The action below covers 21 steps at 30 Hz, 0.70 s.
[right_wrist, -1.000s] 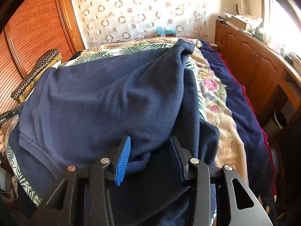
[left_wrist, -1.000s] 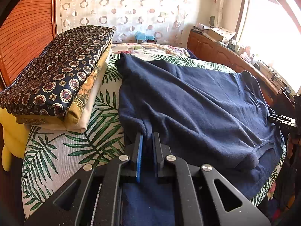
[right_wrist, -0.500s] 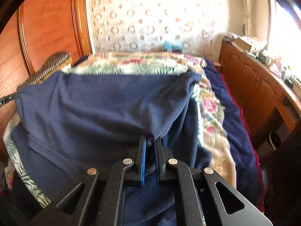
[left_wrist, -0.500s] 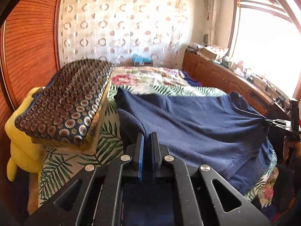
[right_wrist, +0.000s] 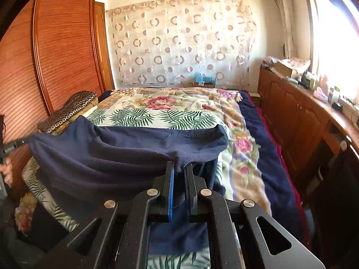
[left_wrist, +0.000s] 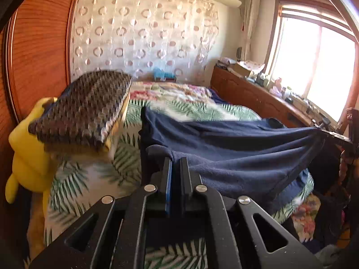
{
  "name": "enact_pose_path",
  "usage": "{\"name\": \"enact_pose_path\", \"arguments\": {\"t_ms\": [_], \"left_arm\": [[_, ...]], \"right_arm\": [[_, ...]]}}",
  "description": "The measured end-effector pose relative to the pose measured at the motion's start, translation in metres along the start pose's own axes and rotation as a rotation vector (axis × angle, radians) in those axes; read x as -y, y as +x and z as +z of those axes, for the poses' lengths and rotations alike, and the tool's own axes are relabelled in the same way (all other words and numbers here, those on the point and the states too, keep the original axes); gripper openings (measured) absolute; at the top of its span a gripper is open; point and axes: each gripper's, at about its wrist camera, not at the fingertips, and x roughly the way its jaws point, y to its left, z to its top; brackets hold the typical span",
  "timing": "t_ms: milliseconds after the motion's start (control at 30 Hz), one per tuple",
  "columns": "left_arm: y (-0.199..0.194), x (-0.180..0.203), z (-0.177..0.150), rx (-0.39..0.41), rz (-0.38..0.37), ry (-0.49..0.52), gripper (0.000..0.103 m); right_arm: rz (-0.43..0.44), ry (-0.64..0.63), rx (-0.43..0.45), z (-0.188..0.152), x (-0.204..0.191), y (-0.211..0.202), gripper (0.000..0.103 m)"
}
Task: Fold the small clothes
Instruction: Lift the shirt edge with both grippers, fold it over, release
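A navy blue fleece top hangs stretched between the two grippers above the near end of the bed. My left gripper is shut on one corner of its near edge. In the right wrist view the same navy top sags from left to right, and my right gripper is shut on a bunch of its cloth. The far part of the garment still lies on the leaf-print bedspread. The right gripper's tip shows at the right edge of the left wrist view.
A stack of folded patterned bedding lies along the left side of the bed, with a yellow plush toy beside it. A wooden wardrobe stands at the left. A cluttered wooden cabinet runs under the window on the right.
The right gripper closed on the navy cloth. Both grippers then rose and drew back, lifting the near edge of the top off the bed so it hangs taut between them.
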Motion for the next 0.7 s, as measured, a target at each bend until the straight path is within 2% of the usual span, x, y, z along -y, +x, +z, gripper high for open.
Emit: {"name": "enact_pose_path", "arguments": {"t_ms": [167, 300, 367, 433, 567, 700], "left_arm": [[0.023, -0.008, -0.025, -0.1, 0.029, -0.014, 0.007], [0.027, -0.009, -0.034, -0.132, 0.049, -0.008, 0.01], [0.028, -0.011, -0.037, -0.14, 0.057, -0.015, 0.013], [0.028, -0.014, -0.041, -0.151, 0.064, -0.027, 0.024], [0.033, -0.018, -0.048, -0.183, 0.07, -0.037, 0.025], [0.041, -0.018, -0.055, -0.213, 0.083, -0.04, 0.026]], "right_arm": [[0.001, 0.029, -0.145, -0.033, 0.011, 0.028, 0.007], [-0.018, 0.059, -0.214, -0.051, 0.016, 0.05, 0.008], [-0.031, 0.062, -0.218, -0.053, 0.015, 0.054, 0.013], [-0.04, 0.062, -0.21, -0.051, 0.016, 0.054, 0.015], [-0.063, 0.068, -0.172, -0.048, 0.01, 0.045, 0.022], [-0.072, 0.062, -0.131, -0.049, 0.006, 0.041, 0.023]]}}
